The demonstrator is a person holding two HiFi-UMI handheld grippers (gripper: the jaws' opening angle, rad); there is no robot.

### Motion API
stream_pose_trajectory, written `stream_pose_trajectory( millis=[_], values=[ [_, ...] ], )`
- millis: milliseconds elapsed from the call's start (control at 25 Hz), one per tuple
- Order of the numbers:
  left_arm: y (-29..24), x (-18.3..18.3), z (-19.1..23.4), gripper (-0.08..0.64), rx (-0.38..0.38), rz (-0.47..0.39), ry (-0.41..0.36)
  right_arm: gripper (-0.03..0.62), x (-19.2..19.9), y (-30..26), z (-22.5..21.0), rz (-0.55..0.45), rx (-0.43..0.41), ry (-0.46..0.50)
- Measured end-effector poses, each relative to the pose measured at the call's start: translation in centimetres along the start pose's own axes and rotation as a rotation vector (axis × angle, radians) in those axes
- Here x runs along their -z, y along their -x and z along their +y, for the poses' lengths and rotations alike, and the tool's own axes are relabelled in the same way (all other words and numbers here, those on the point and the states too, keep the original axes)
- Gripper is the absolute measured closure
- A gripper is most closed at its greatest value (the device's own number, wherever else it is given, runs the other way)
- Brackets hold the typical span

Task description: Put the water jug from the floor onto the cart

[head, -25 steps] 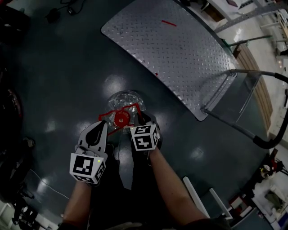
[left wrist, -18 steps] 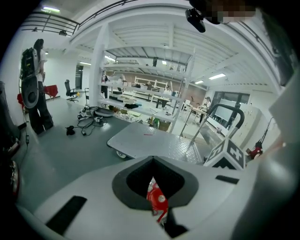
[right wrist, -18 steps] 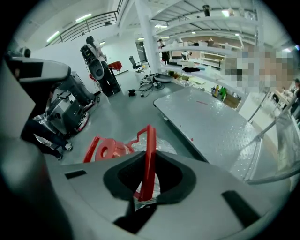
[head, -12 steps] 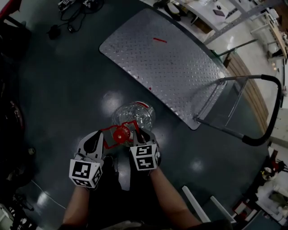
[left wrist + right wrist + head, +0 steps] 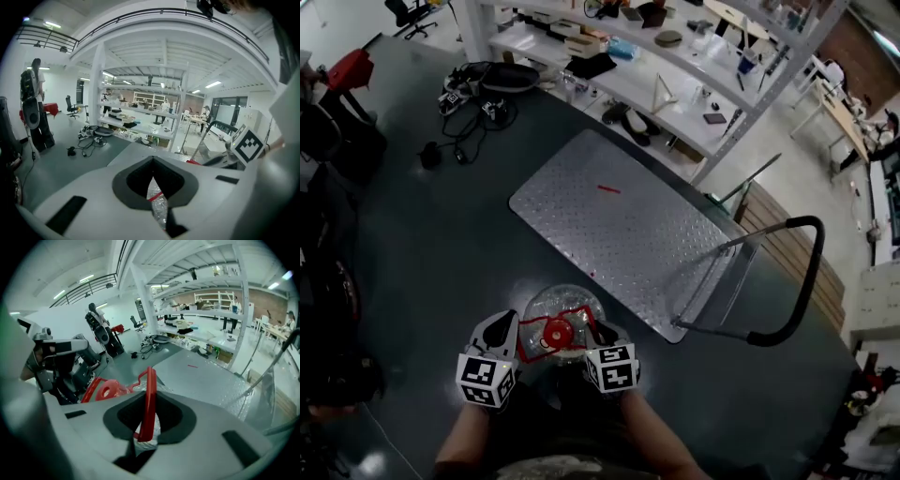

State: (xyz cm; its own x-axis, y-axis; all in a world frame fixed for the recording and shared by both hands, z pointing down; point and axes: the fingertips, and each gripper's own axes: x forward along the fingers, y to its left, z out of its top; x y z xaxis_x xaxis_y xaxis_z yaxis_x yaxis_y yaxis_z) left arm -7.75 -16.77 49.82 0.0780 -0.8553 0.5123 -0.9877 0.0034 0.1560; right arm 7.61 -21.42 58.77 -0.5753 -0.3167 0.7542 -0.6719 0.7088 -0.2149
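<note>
Right gripper (image 5: 148,422) narrow, clamped on the red handle (image 5: 150,394) of the water jug (image 5: 565,304); the strip runs upright between its jaws. Left gripper (image 5: 153,188) nearly closed, pinching the other side of the same handle, clear plastic showing behind. Jug body sits between and just below both claws, red cap (image 5: 556,331) midway. Jug not on the cart (image 5: 623,234): its deck lies ahead and to the right, push bar (image 5: 799,281) farther right. Dark floor (image 5: 441,244) underneath, shelves (image 5: 675,70) far ahead.

the left gripper (image 5: 508,326) and right gripper (image 5: 602,333) hide the water jug's (image 5: 555,305) near side.
</note>
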Motion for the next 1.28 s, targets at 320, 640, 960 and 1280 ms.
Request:
stream_pose_trajectory(
  millis=[320,640,960,1280],
  values=[
    [-0.9,-5.2,-1.7,0.554,0.011,-0.040,-0.032,0.548,-5.3,3.8,-1.3,-0.097,0.016,0.031],
    [-3.5,-9.1,-0.5,0.552,0.054,-0.071,-0.047,0.546,-8.4,4.9,-5.2,-0.149,0.138,-0.040],
    [-11.4,-10.7,2.6,0.554,0.152,0.008,-0.093,0.545,-12.1,2.4,-9.3,-0.133,0.210,-0.113],
    [-19.8,-17.3,5.2,0.554,0.240,0.009,-0.138,0.545,-18.0,-1.2,-14.6,-0.120,0.286,-0.201]
  ],
)
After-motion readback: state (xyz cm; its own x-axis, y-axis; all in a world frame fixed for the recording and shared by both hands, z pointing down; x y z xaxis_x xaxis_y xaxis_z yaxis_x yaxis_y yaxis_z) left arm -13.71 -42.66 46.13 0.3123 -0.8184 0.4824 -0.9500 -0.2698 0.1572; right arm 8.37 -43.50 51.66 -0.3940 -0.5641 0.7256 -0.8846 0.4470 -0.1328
